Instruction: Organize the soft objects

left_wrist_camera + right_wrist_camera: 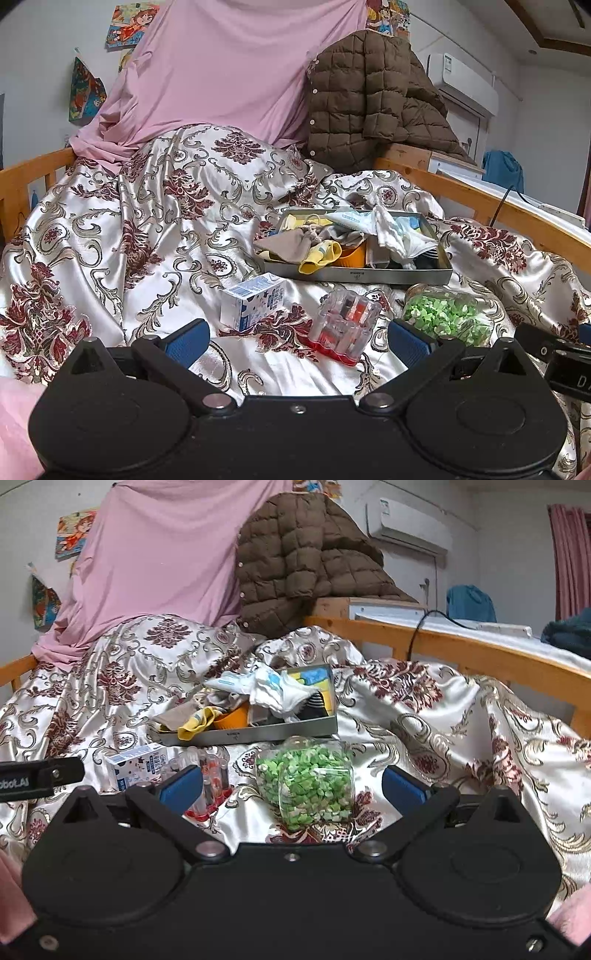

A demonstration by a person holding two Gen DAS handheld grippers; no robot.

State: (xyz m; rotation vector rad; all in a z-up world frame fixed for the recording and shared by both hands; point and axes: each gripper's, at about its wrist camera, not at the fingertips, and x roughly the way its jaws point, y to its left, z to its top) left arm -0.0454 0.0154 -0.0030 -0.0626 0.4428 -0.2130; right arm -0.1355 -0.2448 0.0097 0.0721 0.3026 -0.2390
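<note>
Currently, both grippers hover low over a bed covered by a patterned satin quilt (pixel 155 236), and neither holds anything. The left gripper (pixel 297 341) has its blue-padded fingers (pixel 186 341) spread wide, with bare quilt between them. The right gripper (pixel 291 788) is likewise spread wide; its fingers (pixel 402 788) flank a clear bag of green pieces (pixel 308 782) without touching it.

The soft objects sit in a shallow grey metal tray (pixel 369 276) resting on the quilt towards the bed's right wooden rail (pixel 480 201). Inside it lie a crumpled white cloth (pixel 397 234), a beige drawstring pouch (pixel 291 243) and a yellow cloth (pixel 321 254) that drapes over the tray's near rim. An orange item (pixel 354 256) shows between the cloths; its kind cannot be determined.

On the quilt in front of the tray's near edge lie three items in a row: a small blue-and-white carton (pixel 253 302) to the left, a clear plastic case with red contents (pixel 343 325) in the middle, and the bag of green pieces to the right. The carton and the case are apart; the case and the bag lie near each other.

At the head of the bed a pink sheet (pixel 229 70) hangs draped, and a brown quilted jacket (pixel 369 99) is heaped beside it at the right corner.
</note>
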